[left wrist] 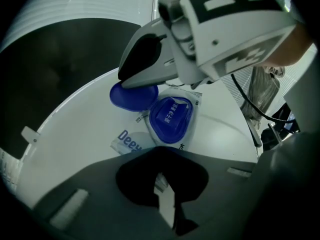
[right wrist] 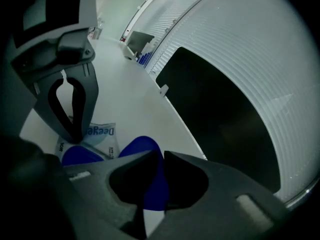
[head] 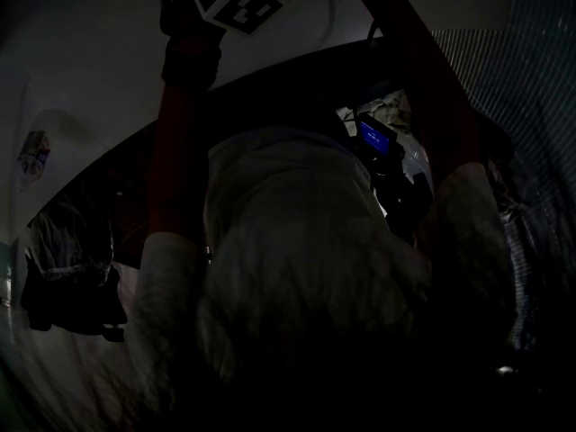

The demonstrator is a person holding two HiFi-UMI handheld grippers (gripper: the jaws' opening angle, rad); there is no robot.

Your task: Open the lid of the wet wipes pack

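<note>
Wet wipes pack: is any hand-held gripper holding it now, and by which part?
Both. The left hand-held gripper grips the wet wipes pack by its near edge; the right hand-held gripper pinches the rim of its raised blue lid.

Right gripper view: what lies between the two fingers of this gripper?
The blue lid lies between them, raised off the pack; the right gripper is shut on it. The right gripper view shows this, and the left gripper view too.

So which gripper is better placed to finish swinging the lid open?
Right. The right gripper is shut on the raised blue lid, while the left gripper pinches the pack at its edge, holding it down.
</note>
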